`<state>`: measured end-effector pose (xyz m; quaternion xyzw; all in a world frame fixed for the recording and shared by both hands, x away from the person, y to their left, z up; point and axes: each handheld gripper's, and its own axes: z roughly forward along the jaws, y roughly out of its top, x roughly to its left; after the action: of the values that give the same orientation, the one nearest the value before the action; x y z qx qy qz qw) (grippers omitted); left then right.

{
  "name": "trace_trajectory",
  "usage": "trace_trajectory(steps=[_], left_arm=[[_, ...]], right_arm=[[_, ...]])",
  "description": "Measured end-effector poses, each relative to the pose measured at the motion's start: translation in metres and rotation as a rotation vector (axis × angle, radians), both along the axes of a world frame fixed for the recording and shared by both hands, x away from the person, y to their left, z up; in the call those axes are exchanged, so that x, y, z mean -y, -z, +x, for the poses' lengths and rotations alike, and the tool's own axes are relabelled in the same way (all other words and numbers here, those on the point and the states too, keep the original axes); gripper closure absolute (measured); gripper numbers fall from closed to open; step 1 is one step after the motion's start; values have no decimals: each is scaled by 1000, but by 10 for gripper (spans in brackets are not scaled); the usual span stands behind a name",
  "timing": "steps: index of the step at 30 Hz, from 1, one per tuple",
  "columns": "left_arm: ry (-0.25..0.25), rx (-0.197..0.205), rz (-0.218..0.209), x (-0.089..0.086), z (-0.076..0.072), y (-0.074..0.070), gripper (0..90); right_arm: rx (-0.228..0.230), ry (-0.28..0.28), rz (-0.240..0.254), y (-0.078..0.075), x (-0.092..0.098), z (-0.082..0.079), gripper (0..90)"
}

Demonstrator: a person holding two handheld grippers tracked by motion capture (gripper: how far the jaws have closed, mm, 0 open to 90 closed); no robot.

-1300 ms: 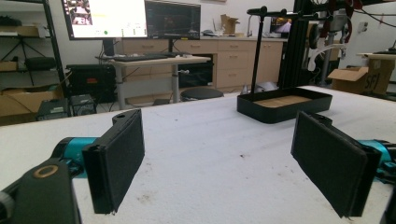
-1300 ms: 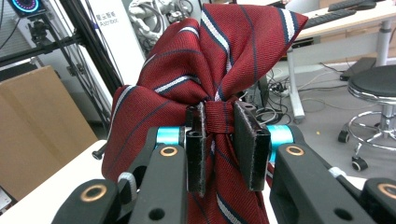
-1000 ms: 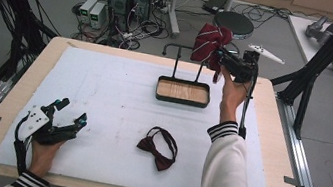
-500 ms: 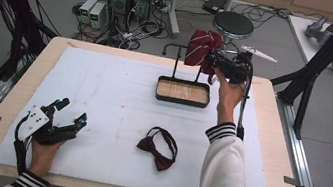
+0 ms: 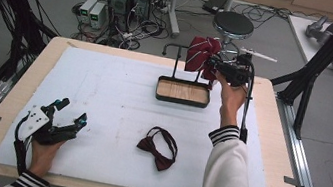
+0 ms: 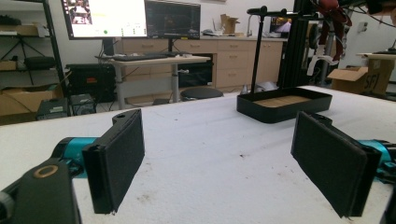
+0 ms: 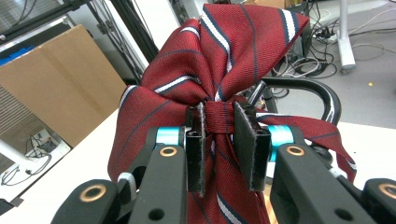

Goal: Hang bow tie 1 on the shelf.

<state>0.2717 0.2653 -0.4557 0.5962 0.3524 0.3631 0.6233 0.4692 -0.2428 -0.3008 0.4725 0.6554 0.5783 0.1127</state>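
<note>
A red striped bow tie (image 5: 200, 53) hangs up at the top bar (image 5: 174, 47) of a black stand, and my right gripper (image 5: 215, 67) is shut on its centre knot. In the right gripper view the pads pinch the knot of the bow tie (image 7: 210, 56) at the right gripper (image 7: 224, 140), with the curved black bar (image 7: 303, 86) just behind it. A second, dark red bow tie (image 5: 158, 148) lies flat on the white mat near the front. At the front left, my left gripper (image 5: 72, 111) rests on the mat, open (image 6: 219, 163), nothing between its jaws.
The stand's black tray (image 5: 181, 101) with a wooden floor sits at the back centre of the mat; from the left gripper view the tray (image 6: 261, 114) and its upright pole (image 6: 256, 51) stand farther off. Black frame legs flank the table.
</note>
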Motion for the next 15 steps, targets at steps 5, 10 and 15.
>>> trace_trajectory(steps=[5, 10, 15], left_arm=[[0, 0, -1, 0, 0, 0, 177], [-1, -2, 0, 0, 0, 0, 176], [0, -1, 0, 0, 0, 0, 177]], right_arm=[[-5, 0, 5, 0, 0, 1, 749], [-15, 3, -6, 2, 1, 1, 748], [-12, 7, -22, 1, 1, 1, 739]])
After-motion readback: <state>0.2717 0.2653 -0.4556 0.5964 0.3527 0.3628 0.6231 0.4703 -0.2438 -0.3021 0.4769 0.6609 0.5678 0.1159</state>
